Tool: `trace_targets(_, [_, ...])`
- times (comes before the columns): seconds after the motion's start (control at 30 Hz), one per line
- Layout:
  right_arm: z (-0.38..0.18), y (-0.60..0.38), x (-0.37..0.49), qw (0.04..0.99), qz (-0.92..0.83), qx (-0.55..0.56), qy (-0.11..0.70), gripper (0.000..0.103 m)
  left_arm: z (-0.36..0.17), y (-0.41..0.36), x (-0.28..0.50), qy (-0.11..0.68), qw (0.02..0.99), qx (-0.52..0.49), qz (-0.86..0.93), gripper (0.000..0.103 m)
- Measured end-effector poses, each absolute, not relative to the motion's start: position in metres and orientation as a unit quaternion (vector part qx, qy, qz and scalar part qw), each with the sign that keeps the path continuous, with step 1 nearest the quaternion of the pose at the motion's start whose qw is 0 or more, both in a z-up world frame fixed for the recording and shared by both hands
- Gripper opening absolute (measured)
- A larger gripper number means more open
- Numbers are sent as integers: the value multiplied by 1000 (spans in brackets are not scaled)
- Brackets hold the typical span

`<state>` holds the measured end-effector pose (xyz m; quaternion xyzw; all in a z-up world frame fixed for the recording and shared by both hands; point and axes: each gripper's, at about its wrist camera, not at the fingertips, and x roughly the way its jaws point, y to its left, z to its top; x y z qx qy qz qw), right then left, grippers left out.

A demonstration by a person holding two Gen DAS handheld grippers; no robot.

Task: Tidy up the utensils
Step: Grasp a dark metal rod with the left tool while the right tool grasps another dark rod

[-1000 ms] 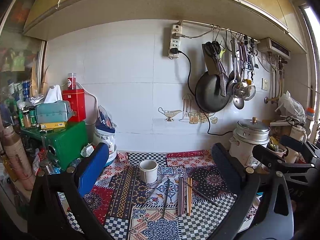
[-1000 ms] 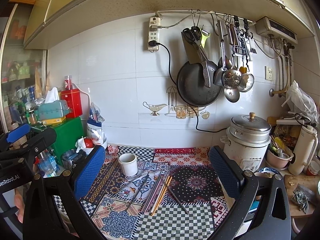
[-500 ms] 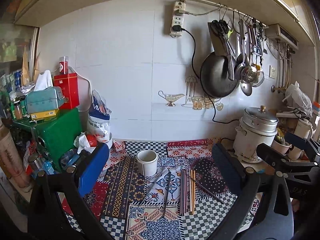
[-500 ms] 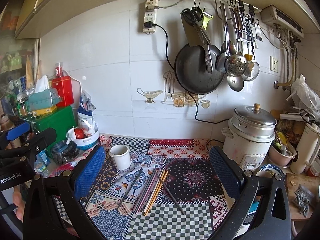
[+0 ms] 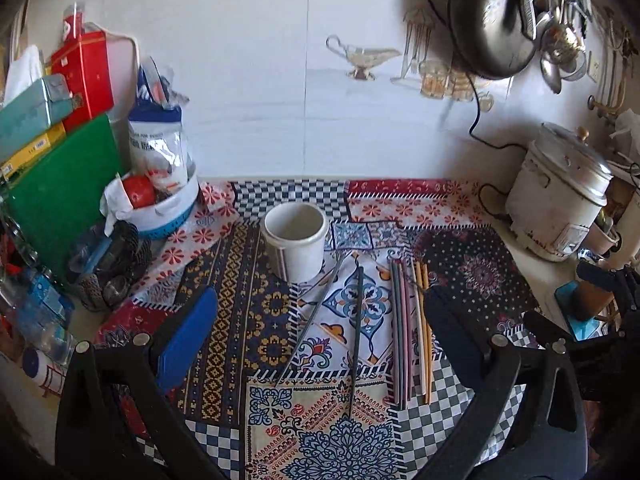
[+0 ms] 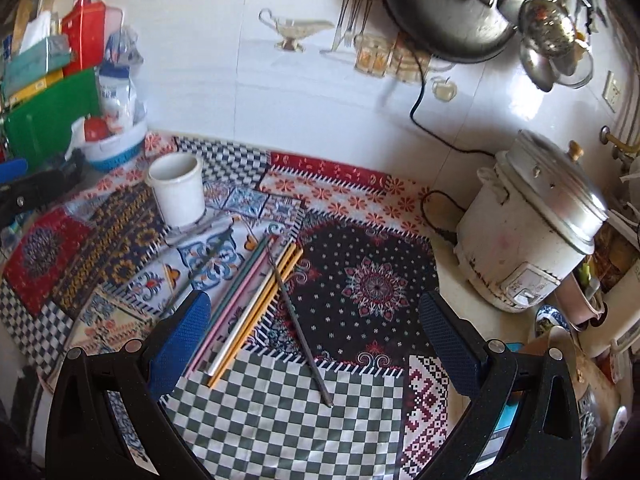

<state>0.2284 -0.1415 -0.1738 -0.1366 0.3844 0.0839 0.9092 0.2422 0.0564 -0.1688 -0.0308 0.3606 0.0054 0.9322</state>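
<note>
Both grippers had dropped closer to the patterned bench (image 5: 224,320) than a second earlier. Left gripper (image 5: 320,332) and right gripper (image 6: 312,332) each had fingers spread wide, holding nothing. Chopsticks (image 6: 252,296) and thin dark sticks (image 5: 356,332) lay loose beside the empty white cup (image 5: 295,240). Judged step: reaching for a first pick; next, close on one stick.

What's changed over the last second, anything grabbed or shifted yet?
Both claws have come forward and tipped down toward the mat. The left claw now hangs open above the two dark sticks, the right claw open above the bundle of chopsticks. Nothing grabbed or released. The white cup, empty, the chopsticks and the rice cooker lie where they were.
</note>
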Motion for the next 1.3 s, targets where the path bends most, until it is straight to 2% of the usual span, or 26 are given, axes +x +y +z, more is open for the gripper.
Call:
trace_targets(0.17, [-217,-146,263,868,113,-140,463,102,-222,67,285,439,897,-47,7,100])
trace_targets(0.23, [-231,-148,276,849,131,-139,492,101,-244,66,300,474,880,-38,5,90])
trace_targets(0.47, [-262,-153,316,819,160,-156,528,97,-306,69,347,561,827,-40,2,66])
trace_targets(0.53, [-269,-154,326,811,163,-163,537,95,-316,69,361,575,817,-46,1,54])
trace_targets(0.6, [-273,-153,333,806,169,-172,540,92,-323,69,372,582,812,-53,-2,48])
trace_targets(0.67, [-277,-151,339,800,178,-179,544,87,-327,70,381,586,808,-62,-7,46])
trace_targets(0.8, [-284,-148,352,784,200,-181,559,78,-333,65,392,596,801,-55,-23,33])
trace_targets(0.97, [-291,-142,365,768,213,-166,581,78,-336,64,395,597,800,-53,-25,32])
trace_targets(1.03, [-293,-139,370,762,217,-157,590,76,-337,65,396,596,801,-57,-23,27])
trace_targets(1.1, [-297,-136,375,755,218,-151,600,71,-338,67,399,597,800,-61,-20,21])
trace_targets(1.17, [-301,-133,378,749,215,-147,609,66,-338,73,397,604,794,-69,-25,9])
trace_targets(1.3, [-312,-132,381,744,206,-140,620,56,-337,83,388,621,778,-88,-42,5])
